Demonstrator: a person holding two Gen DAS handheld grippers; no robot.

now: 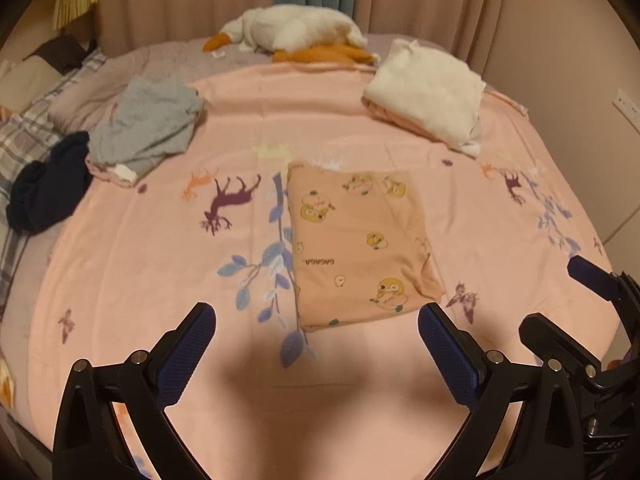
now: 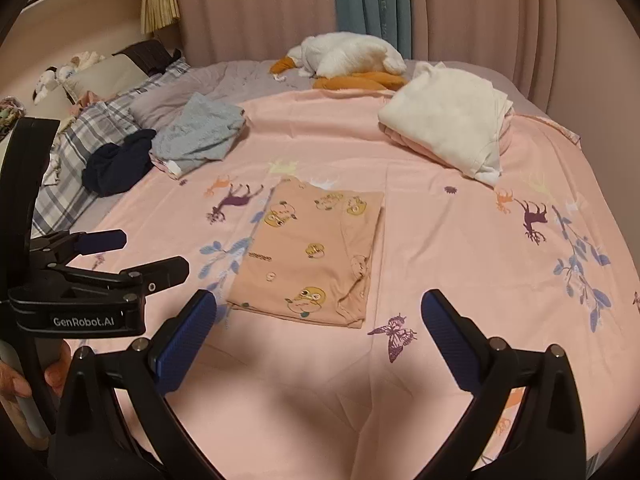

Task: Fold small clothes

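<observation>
Folded peach duck-print garment (image 1: 356,248) lies flat mid-bed on the pink sheet (image 1: 160,264). Left gripper (image 1: 316,344) hangs wide open over the near edge, empty. Grey clothes (image 1: 148,124) sit at the left edge, a white stack (image 1: 428,96) toward the far right corner.

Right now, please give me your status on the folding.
Left claw open, empty. Right claw open, empty. Peach duck-print garment folded flat on pink sheet, just ahead. Nothing between claws and it.

My left black plastic two-finger gripper (image 1: 316,322) shows blue ribbed pads (image 1: 186,354) and silver screws; my right black plastic two-finger gripper (image 2: 318,308) looks identical (white "GenRobot.AI" lettering marks the left one's body), bare-skinned fingers (image 2: 16,380) alongside.
</observation>
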